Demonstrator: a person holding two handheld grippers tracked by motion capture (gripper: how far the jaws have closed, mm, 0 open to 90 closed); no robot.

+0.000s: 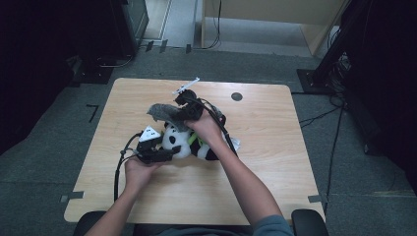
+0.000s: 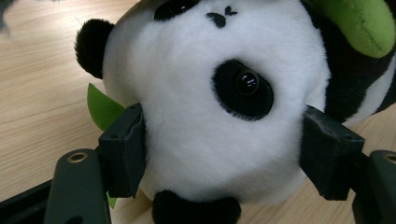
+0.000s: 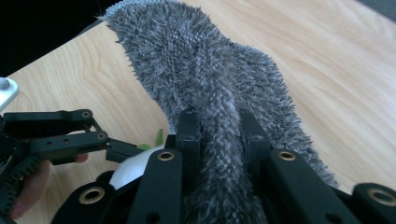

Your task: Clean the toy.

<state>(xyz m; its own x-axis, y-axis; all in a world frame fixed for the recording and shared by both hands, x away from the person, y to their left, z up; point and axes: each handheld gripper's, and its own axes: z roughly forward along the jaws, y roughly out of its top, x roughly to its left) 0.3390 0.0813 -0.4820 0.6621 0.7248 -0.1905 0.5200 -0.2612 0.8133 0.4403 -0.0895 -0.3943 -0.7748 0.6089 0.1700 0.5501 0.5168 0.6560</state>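
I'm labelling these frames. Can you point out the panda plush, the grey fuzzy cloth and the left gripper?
panda plush (image 2: 205,135): left gripper view, white face.
grey fuzzy cloth (image 3: 201,70): right gripper view, shaggy middle.
left gripper (image 1: 169,152): high view, between jaw tips.

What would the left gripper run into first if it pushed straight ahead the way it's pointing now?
The left gripper would meet the toy panda at once: its white head already sits between the jaws, which press on it from both sides. Pushing on would just press deeper into the head, probably shoving the toy across the table.
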